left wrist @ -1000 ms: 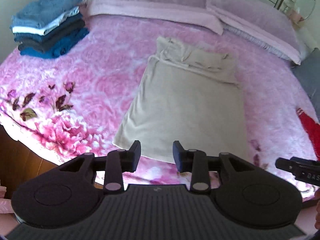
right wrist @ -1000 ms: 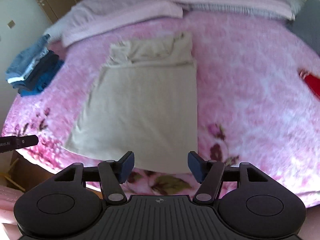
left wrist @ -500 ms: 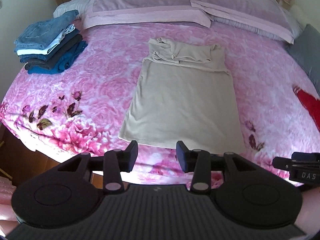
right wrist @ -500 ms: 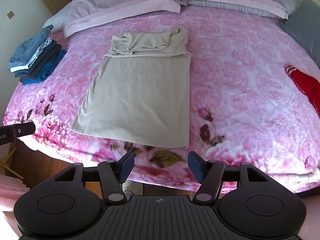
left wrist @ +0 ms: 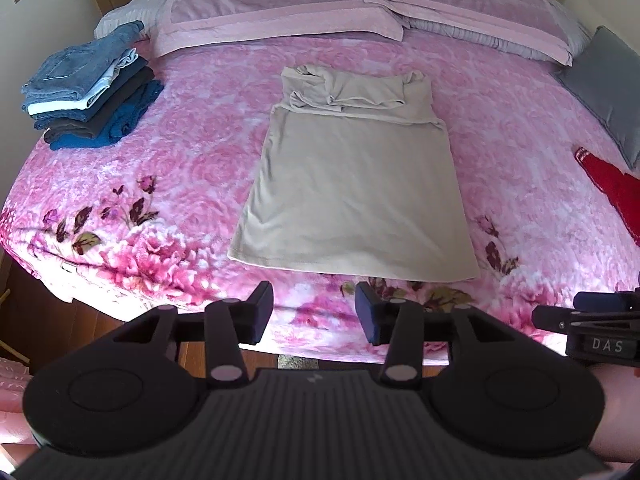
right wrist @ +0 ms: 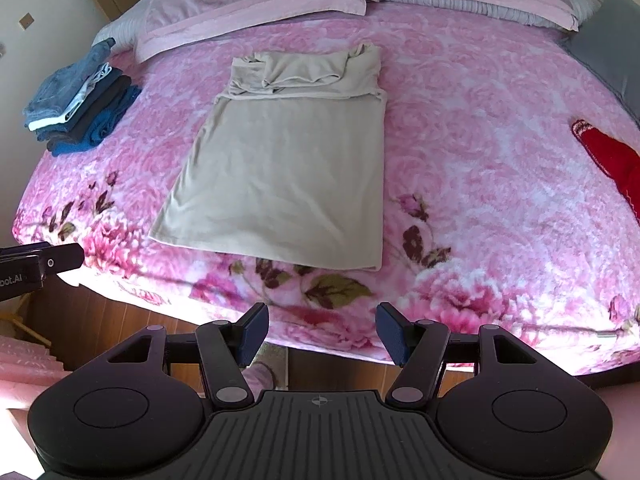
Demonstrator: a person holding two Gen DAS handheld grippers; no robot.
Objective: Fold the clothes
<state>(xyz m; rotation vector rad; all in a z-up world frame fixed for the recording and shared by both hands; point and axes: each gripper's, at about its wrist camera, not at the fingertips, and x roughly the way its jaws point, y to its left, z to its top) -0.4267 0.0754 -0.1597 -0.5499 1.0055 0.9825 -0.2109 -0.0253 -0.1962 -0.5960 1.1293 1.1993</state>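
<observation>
A beige garment [left wrist: 352, 188] [right wrist: 288, 168] lies flat in the middle of the pink floral bed [left wrist: 180, 168] [right wrist: 480, 152], its sleeves folded across the top end. My left gripper [left wrist: 314, 312] hangs over the bed's near edge, short of the garment's hem; its jaws are opening and nothing is between them. Over the same edge, a little right of the hem's middle, my right gripper [right wrist: 322, 334] stands open and empty. Each gripper's tip shows at the side of the other's view.
A stack of folded jeans and dark clothes [left wrist: 88, 92] [right wrist: 80, 104] sits at the bed's far left. A red garment [left wrist: 612, 188] [right wrist: 612, 160] and a grey cushion [left wrist: 604, 92] lie at the right. Pink pillows [left wrist: 280, 4] line the head. Wooden floor lies below the bed edge.
Both grippers have drawn back and up from the garment's hem, so more of the bed shows. The left jaws have spread wider. The garment lies still.
</observation>
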